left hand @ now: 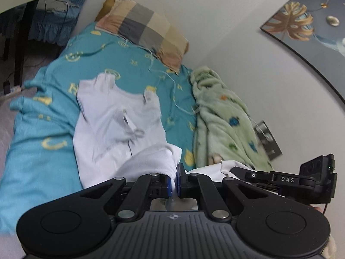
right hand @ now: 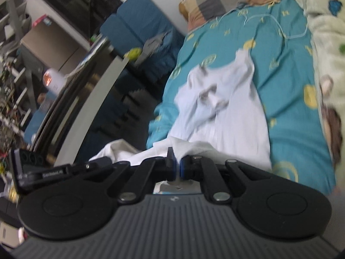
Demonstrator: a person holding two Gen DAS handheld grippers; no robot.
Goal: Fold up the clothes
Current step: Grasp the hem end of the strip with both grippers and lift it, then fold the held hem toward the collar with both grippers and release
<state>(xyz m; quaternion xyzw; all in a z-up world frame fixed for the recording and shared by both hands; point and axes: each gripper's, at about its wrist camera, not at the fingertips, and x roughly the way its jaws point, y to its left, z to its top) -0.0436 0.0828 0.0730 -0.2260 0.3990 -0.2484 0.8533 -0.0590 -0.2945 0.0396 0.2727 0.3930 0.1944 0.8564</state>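
Note:
A white sleeveless top (left hand: 116, 118) lies stretched along the teal bed sheet (left hand: 43, 129), its neckline and straps at the far end. My left gripper (left hand: 174, 178) is shut on a bunched near edge of the top, with white cloth pinched between the blue pads. In the right wrist view the same white top (right hand: 226, 112) runs away from me, and my right gripper (right hand: 177, 164) is shut on another part of its near edge. The other gripper's black body (left hand: 301, 179) shows at the right of the left wrist view. Both near corners are lifted off the bed.
A checked pillow (left hand: 146, 28) sits at the head of the bed. A pale green fleece blanket (left hand: 222, 116) is heaped along the wall. A framed picture (left hand: 306, 21) hangs on the wall. A dark table edge (right hand: 86, 99), a blue chair (right hand: 140, 38) and shelves stand beside the bed.

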